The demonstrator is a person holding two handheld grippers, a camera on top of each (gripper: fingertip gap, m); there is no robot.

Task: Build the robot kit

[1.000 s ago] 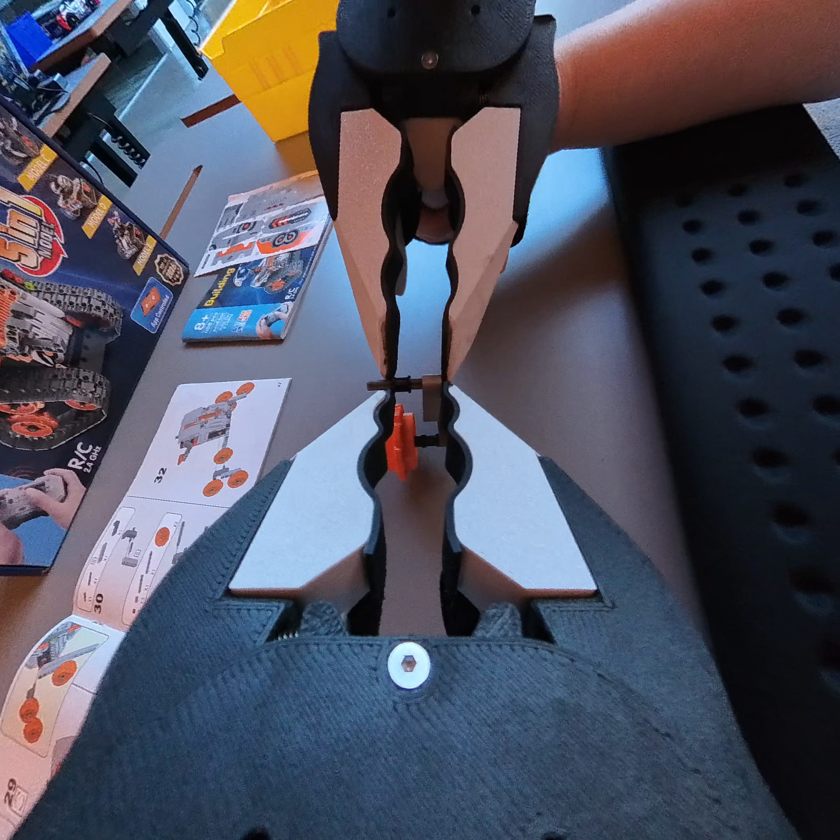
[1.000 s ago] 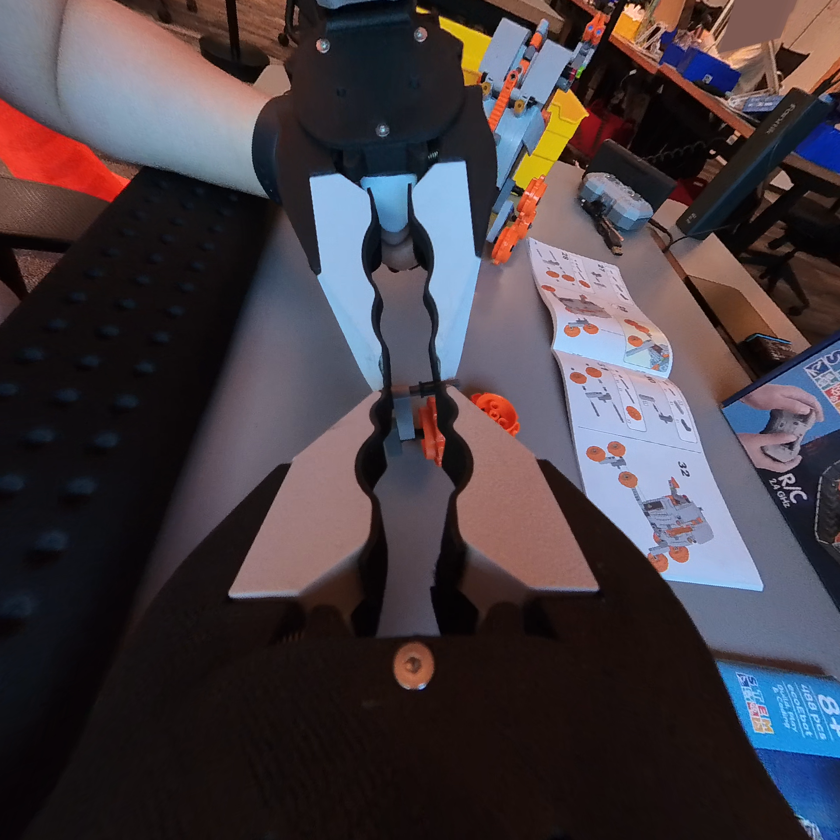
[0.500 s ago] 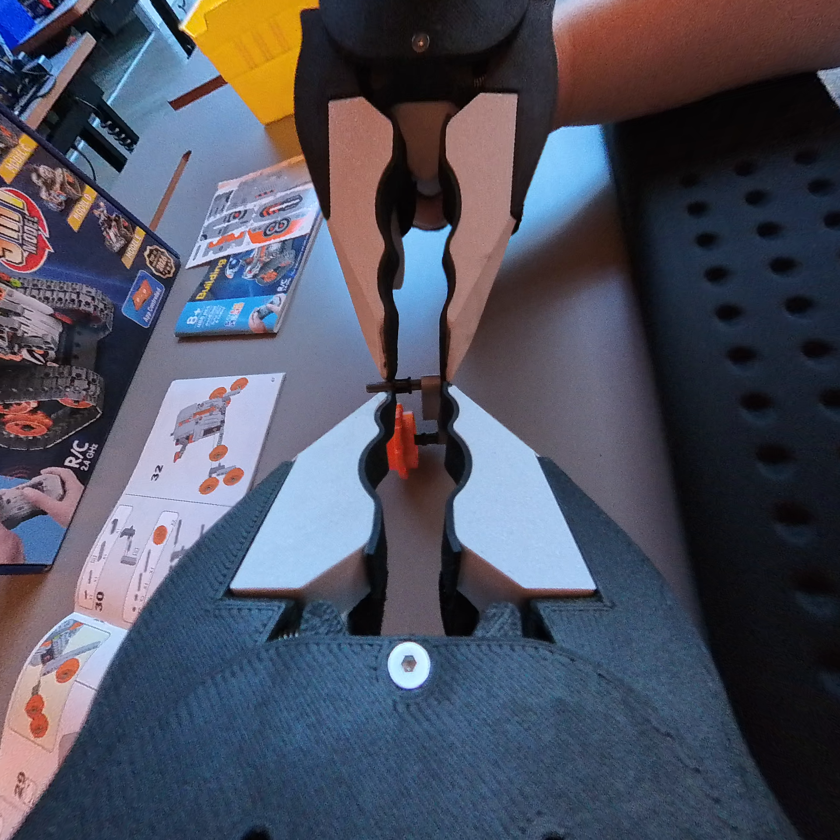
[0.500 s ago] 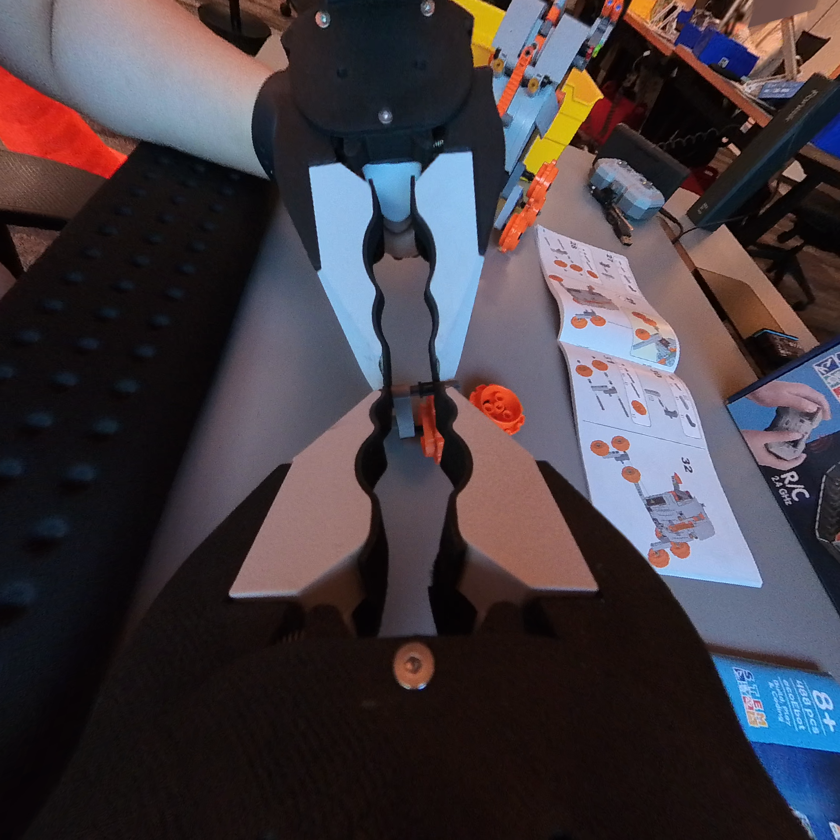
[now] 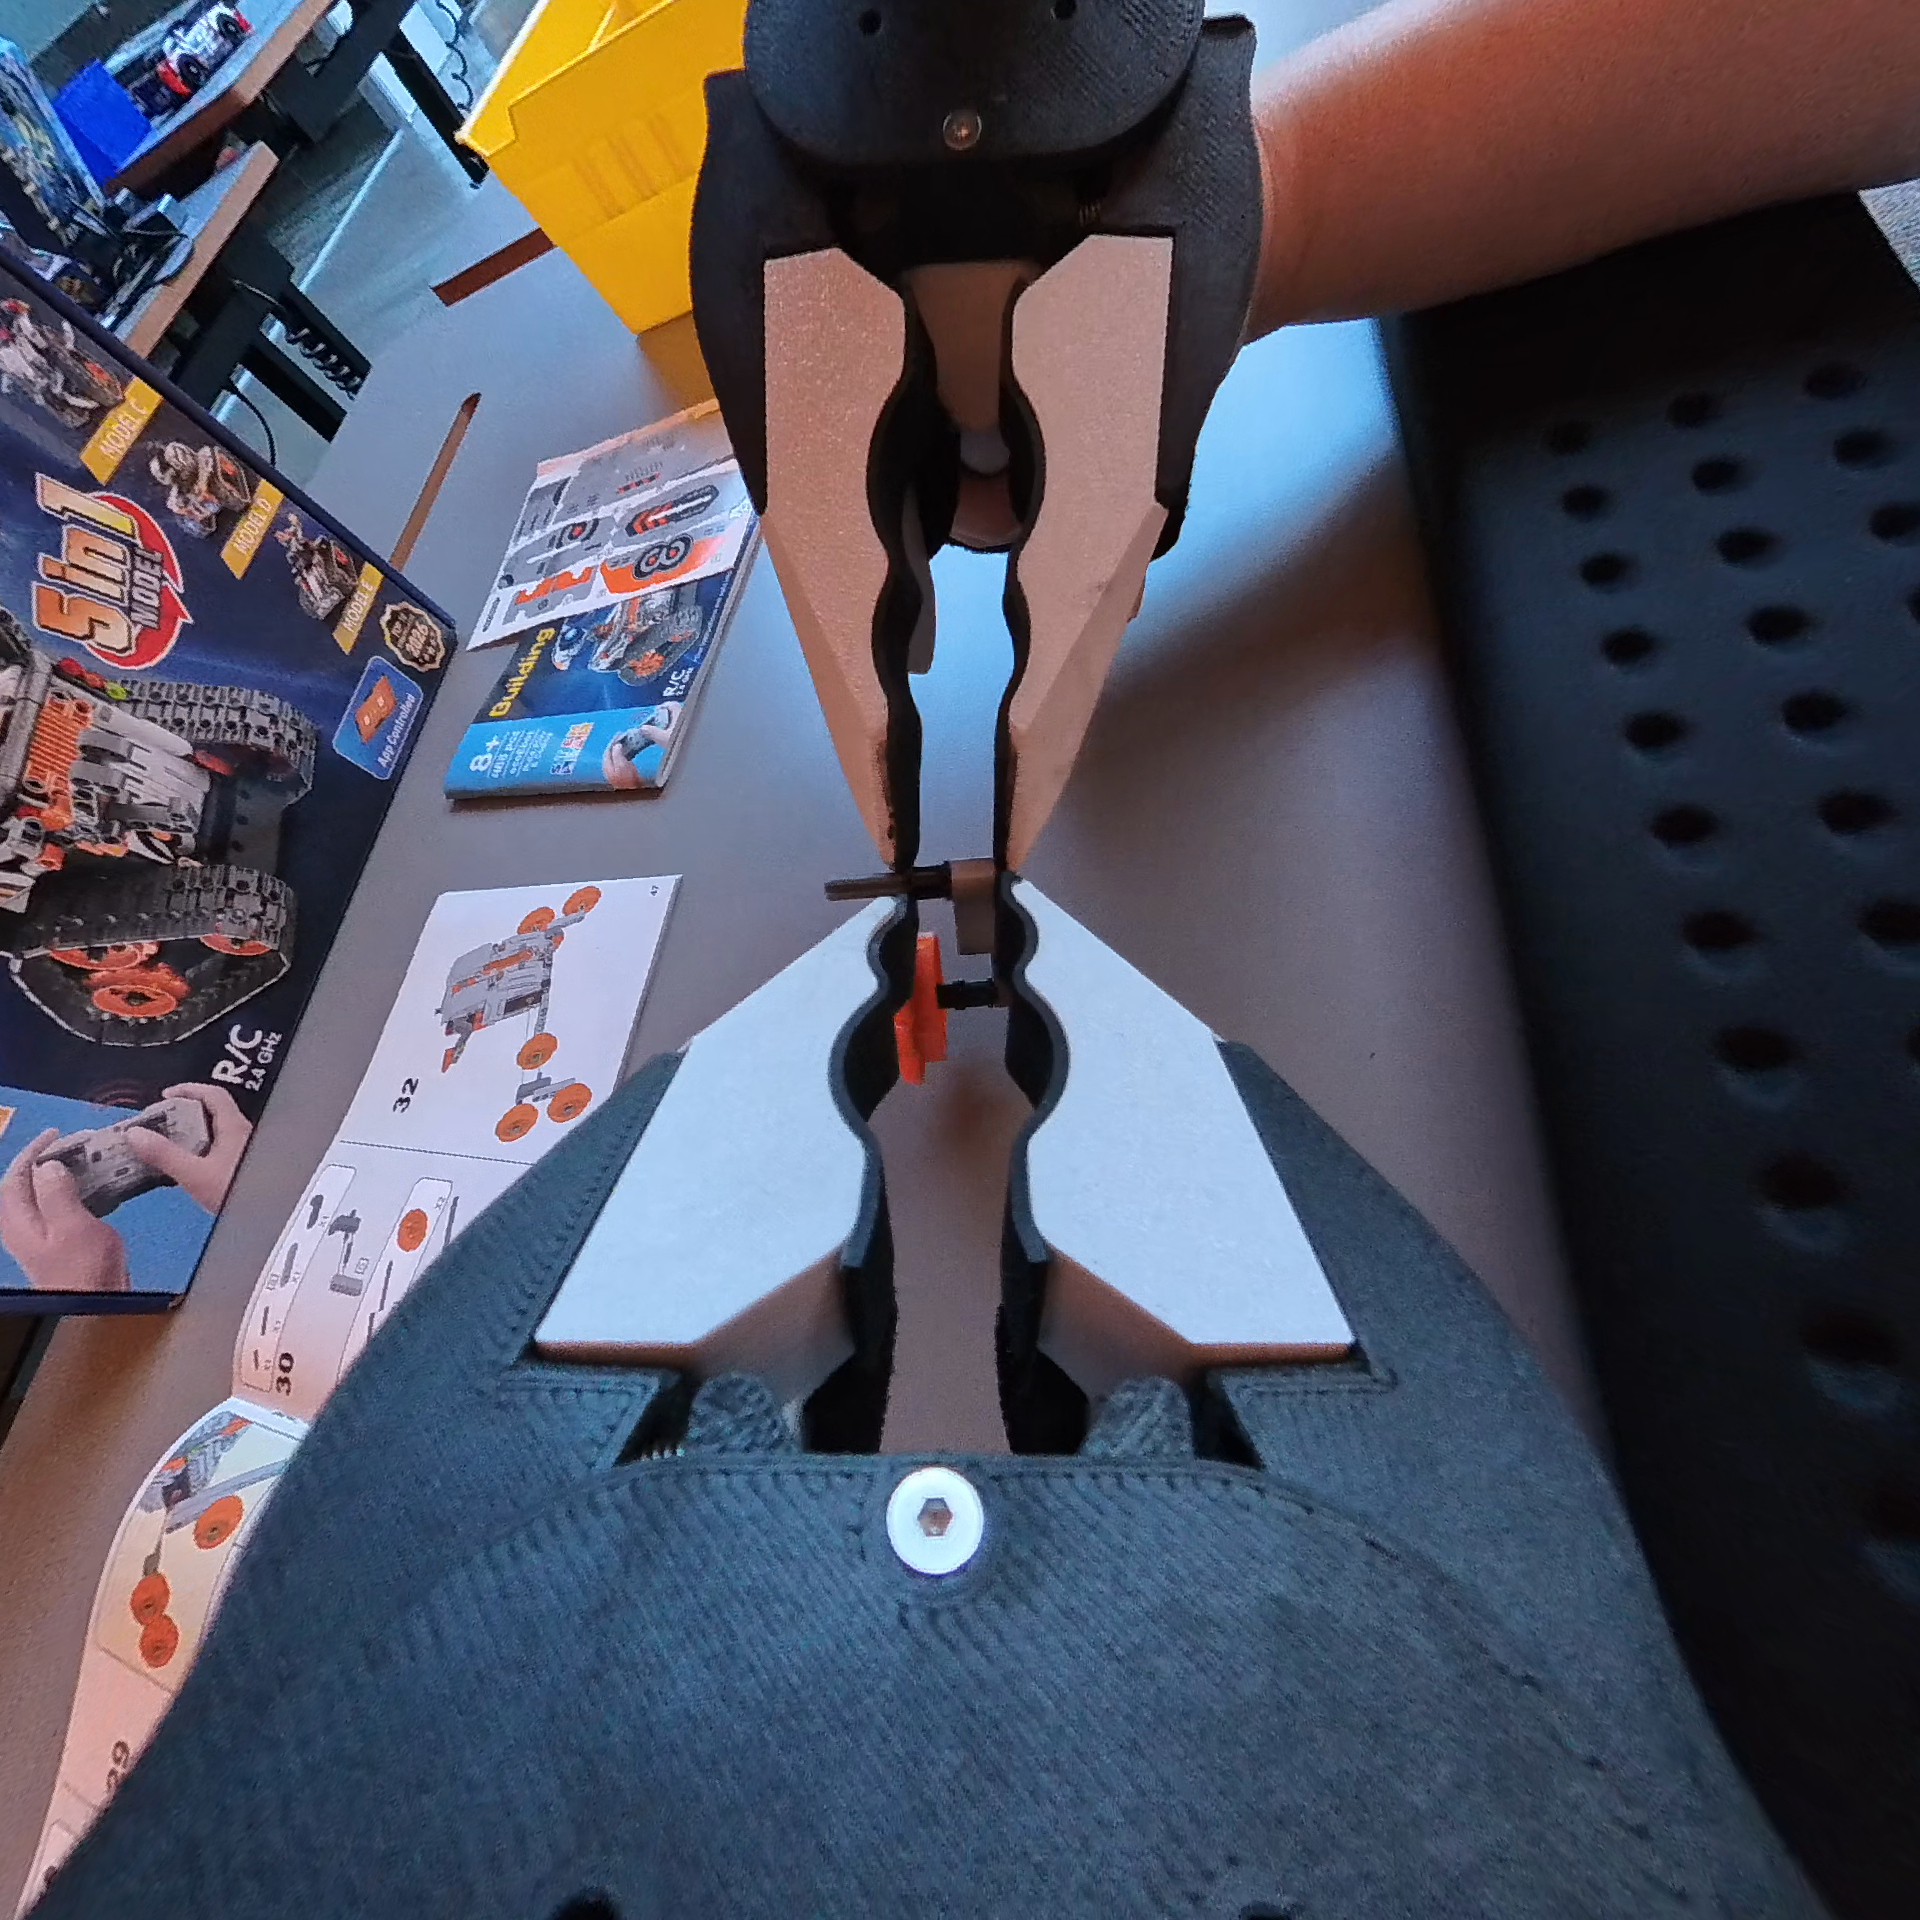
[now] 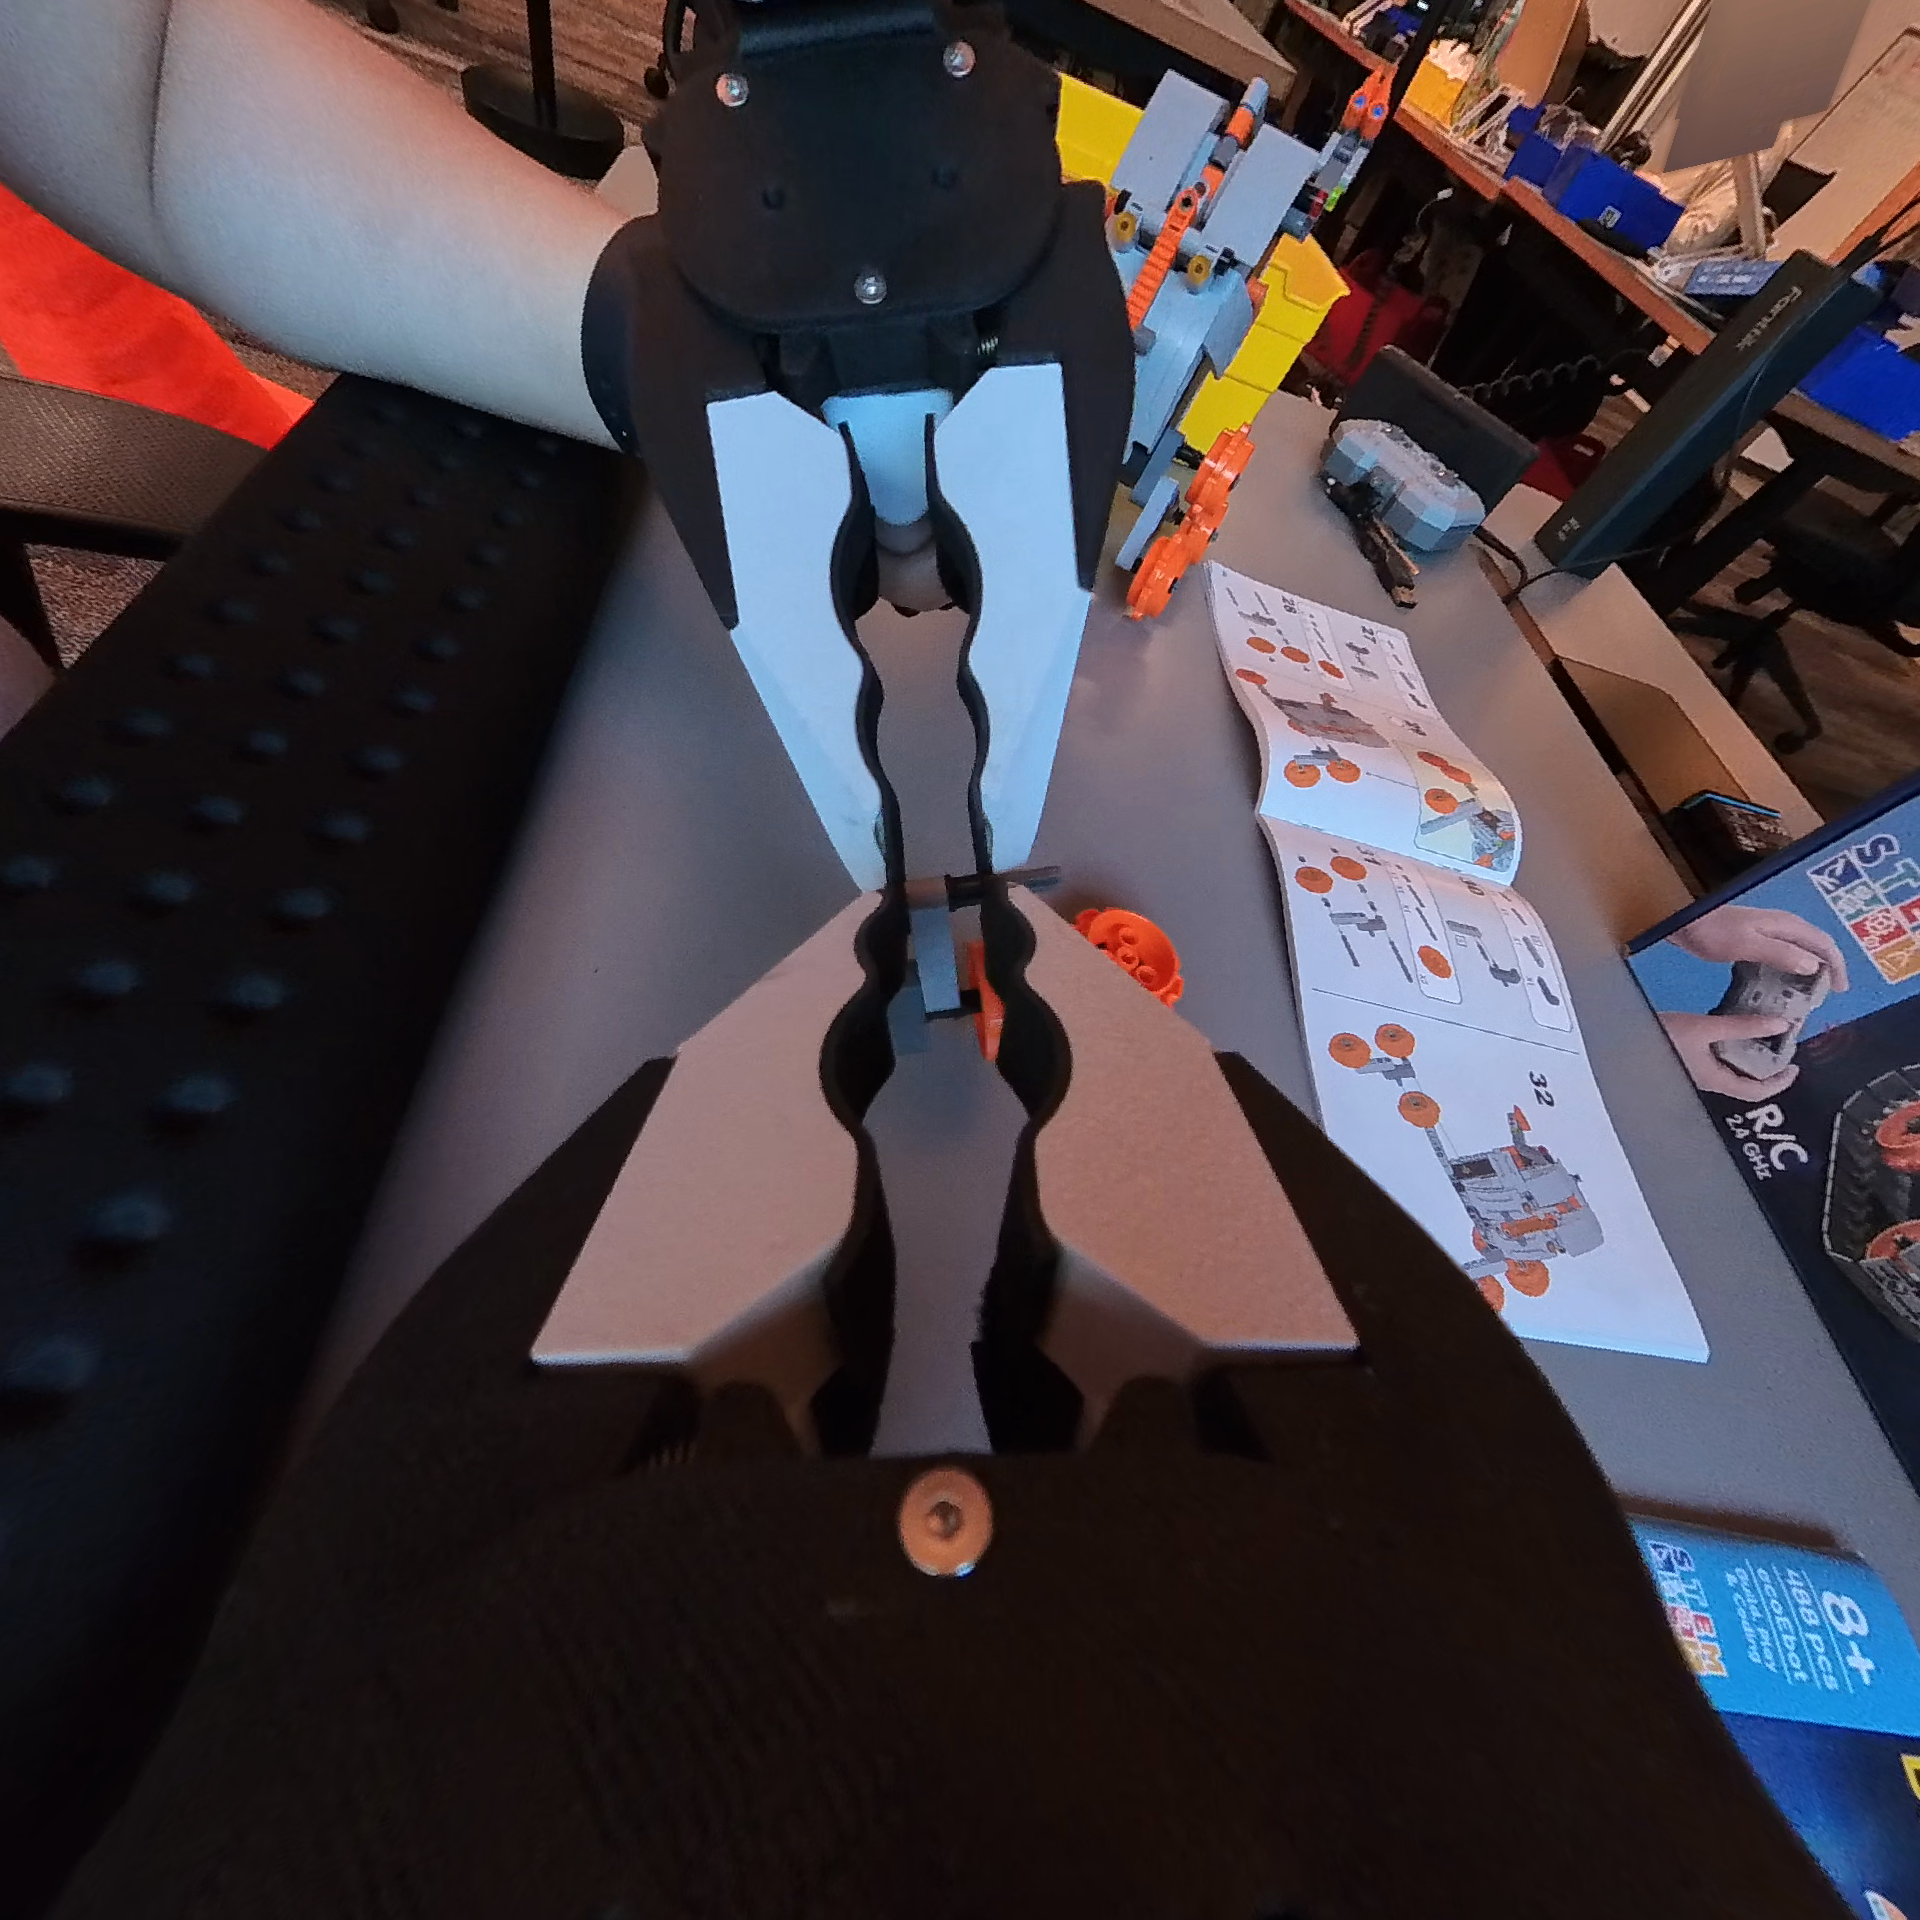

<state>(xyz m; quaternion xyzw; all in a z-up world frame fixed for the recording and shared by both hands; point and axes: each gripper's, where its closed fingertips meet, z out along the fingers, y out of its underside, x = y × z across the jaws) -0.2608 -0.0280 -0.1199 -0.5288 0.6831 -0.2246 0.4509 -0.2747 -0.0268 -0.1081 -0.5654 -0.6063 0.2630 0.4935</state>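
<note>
A small brick assembly hangs between the two grippers, which meet tip to tip above the grey table. It is a grey beam (image 5: 975,914) with a black axle (image 5: 868,888) through its top and an orange wheel (image 5: 920,1008) pinned at its lower end. My left gripper (image 5: 951,940) is shut on it from the near side. My right gripper (image 5: 951,862) comes from the far side and pinches its top. The right wrist view shows the same beam (image 6: 935,971), wheel (image 6: 985,1013), right gripper (image 6: 940,940) and left gripper (image 6: 935,873).
A loose orange wheel (image 6: 1127,951) lies on the table beside the tips. An open instruction booklet (image 6: 1434,987), a kit box (image 5: 156,779), a blue booklet (image 5: 613,665), a yellow bin (image 5: 613,156) and a grey-orange brick model (image 6: 1195,260) lie around. A black perforated surface (image 5: 1714,831) runs along one side. Left and right tips are no more than a few centimetres apart.
Both grippers stay closed, tip to tip, on the assembly. The pair has drifted slightly over the table, so the background has shifted a little.
</note>
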